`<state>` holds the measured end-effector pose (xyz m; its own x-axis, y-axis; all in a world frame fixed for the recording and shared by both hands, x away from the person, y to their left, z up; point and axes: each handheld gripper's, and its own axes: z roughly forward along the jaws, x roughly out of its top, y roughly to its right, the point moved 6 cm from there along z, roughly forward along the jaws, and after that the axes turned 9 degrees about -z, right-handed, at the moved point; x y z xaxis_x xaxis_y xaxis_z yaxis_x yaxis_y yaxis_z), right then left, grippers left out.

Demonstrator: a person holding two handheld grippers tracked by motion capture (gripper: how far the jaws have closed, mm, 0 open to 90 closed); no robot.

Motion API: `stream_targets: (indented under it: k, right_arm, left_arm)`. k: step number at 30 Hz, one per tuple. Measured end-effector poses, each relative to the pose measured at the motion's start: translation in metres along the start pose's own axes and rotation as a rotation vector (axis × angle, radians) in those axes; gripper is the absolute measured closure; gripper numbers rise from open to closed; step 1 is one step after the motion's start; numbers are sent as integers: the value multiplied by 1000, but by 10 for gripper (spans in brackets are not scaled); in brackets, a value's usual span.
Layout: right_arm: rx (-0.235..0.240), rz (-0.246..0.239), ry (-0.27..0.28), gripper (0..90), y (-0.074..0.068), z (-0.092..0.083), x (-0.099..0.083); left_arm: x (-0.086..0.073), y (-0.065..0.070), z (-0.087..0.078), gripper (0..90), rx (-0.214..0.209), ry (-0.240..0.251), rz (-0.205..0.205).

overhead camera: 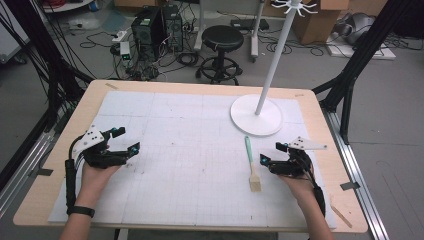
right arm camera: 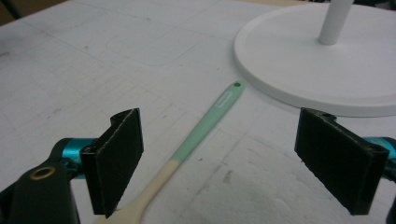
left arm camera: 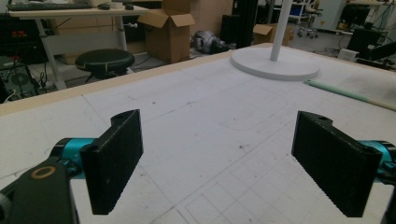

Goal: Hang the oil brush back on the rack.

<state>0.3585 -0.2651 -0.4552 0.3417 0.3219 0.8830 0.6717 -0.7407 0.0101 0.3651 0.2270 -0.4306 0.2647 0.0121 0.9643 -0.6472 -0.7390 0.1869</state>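
Note:
A brush with a mint-green handle (overhead camera: 249, 152) and a pale wooden lower part (overhead camera: 254, 180) lies flat on the white gridded mat (overhead camera: 190, 150), just below the white stand's round base (overhead camera: 256, 114). My right gripper (overhead camera: 272, 155) is open just to the right of the brush. In the right gripper view the green handle (right arm camera: 212, 116) runs between the wide-apart jaws toward the round base (right arm camera: 327, 70). My left gripper (overhead camera: 126, 141) rests open at the left side of the mat, with nothing between its jaws. The left gripper view shows the green handle (left arm camera: 341, 91) far off at right.
A white pole (overhead camera: 277, 47) rises from the round base to a hook top (overhead camera: 295, 6). The wooden table edge (overhead camera: 190, 86) frames the mat. Beyond it stand a black stool (overhead camera: 222, 40), computer towers (overhead camera: 150, 27) and cardboard boxes (left arm camera: 170, 30).

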Motion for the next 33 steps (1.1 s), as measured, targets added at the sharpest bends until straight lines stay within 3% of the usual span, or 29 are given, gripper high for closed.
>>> stream_targets:
  k: [2,9,17,25,27,33]
  right_arm:
    - [8,-8,-39,147,-7,9,-1]
    - [18,-9,-98,161,-21,25,-2]
    - [9,-22,-195,312,-28,37,-11]
    - [3,-47,-223,502,-34,41,-15]
    - [-32,-70,-231,552,-35,41,-15]
    - [-58,-49,-235,621,-34,41,-15]
  left_arm:
    - [0,1,1,171,-3,-1,0]
    - [1,3,0,170,-17,6,3]
    - [0,2,0,170,-16,5,0]
    - [-2,3,2,171,-9,-7,8]
    - [-1,4,2,169,-8,-9,11]
    - [-1,3,1,168,-5,-10,12]
